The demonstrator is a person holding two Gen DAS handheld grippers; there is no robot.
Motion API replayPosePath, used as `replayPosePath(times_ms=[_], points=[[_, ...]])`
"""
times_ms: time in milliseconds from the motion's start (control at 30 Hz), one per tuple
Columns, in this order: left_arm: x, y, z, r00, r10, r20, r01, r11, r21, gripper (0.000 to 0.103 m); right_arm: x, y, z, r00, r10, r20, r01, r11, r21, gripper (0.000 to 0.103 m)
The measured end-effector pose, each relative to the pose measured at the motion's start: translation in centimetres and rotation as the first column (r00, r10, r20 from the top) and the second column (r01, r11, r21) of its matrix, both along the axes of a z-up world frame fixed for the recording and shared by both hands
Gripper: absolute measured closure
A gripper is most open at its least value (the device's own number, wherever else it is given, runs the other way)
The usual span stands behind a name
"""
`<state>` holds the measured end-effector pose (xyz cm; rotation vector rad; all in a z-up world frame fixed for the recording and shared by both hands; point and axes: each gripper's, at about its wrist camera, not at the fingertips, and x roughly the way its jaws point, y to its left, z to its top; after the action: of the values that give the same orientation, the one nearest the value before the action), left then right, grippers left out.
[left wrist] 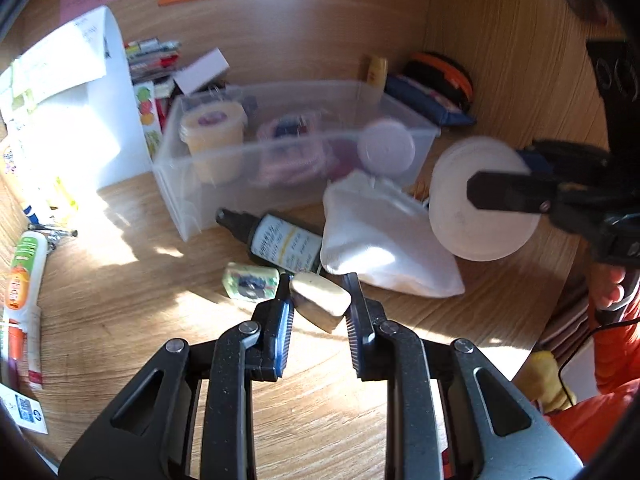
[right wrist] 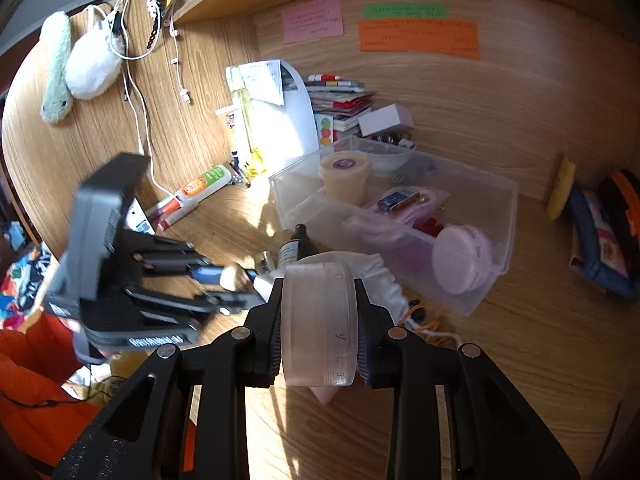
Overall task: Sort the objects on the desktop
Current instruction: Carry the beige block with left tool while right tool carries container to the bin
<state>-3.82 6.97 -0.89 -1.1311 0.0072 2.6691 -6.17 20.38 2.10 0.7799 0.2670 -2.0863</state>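
My left gripper (left wrist: 320,300) is shut on a small cream block (left wrist: 320,298), held above the wooden desk (left wrist: 120,300). My right gripper (right wrist: 318,320) is shut on a round pale pink jar (right wrist: 318,324), held on its side; the jar also shows in the left wrist view (left wrist: 480,200). A clear plastic bin (left wrist: 192,200) behind holds a yellow tub (left wrist: 212,128), pink items and a pink round case (left wrist: 386,146). A black dropper bottle (left wrist: 280,240), a white pouch (left wrist: 380,240) and a small green-patterned block (left wrist: 250,280) lie in front of the bin.
A white-and-orange tube (left wrist: 22,276) and pens lie at the left. A white file holder (left wrist: 92,120) and stacked books (left wrist: 154,60) stand behind the bin. A dark pencil case (right wrist: 600,240) lies at the right. Coloured notes hang on the back panel.
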Motion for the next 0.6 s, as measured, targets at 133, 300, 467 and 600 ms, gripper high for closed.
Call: replayPosePath(times_ms=[133,300,467,600], points=[[0.6,-0.3,1.0,0.999,0.002,-0.035,-0.002,1.0,0.009,0.079,-0.3,0.3,0.4,1.0,-0.016,-0.018,0.016,1.0,-0.001,0.076],[0.5,-1.0,2.3,0.997,0.016,-0.075,-0.015,1.0,0.022,0.079,-1.1,0.8,0.9,0.999,-0.046,-0.014,0.046,0.999,-0.02,0.076],[0.2,-1.4,3.6,0.993,0.026,-0.112,-0.021,0.999,0.04,0.079,-1.9,1.1,1.4,0.998,-0.062,-0.033,0.061,0.998,-0.03,0.076],[-0.7,-1.7,4.2,0.99,0.035,-0.135,-0.029,0.998,0.05,0.079,-2.6,1.2,1.7,0.997,-0.067,-0.041,0.065,0.997,-0.032,0.076]])
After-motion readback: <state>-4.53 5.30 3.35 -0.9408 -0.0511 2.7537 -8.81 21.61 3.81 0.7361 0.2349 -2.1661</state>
